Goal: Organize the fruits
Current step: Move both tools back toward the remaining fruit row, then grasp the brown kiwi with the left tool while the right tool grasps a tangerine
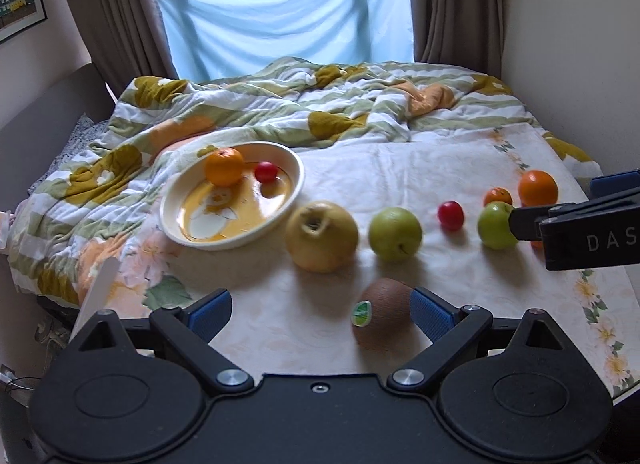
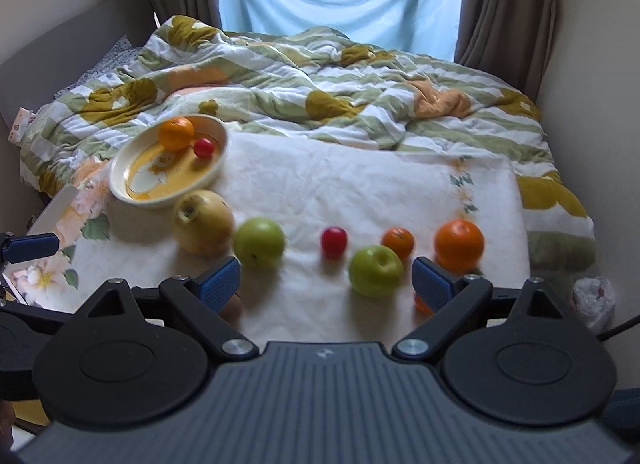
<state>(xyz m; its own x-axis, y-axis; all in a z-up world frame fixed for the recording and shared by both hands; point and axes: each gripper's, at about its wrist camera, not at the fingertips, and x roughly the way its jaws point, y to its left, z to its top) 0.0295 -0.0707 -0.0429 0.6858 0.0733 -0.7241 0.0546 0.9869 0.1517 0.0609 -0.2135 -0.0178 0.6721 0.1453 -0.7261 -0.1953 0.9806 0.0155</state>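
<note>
Plate (image 1: 294, 188) holds orange (image 1: 224, 166) and red fruit (image 1: 266, 172); both tongs (image 1: 322, 310) (image 2: 326, 280) spread apart, empty.

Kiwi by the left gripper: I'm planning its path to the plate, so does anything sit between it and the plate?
Partly. The big yellow pear sits just right of the plate, beyond the kiwi, beside the direct line. The left gripper is open and empty; a path left of the pear looks clear.
</note>
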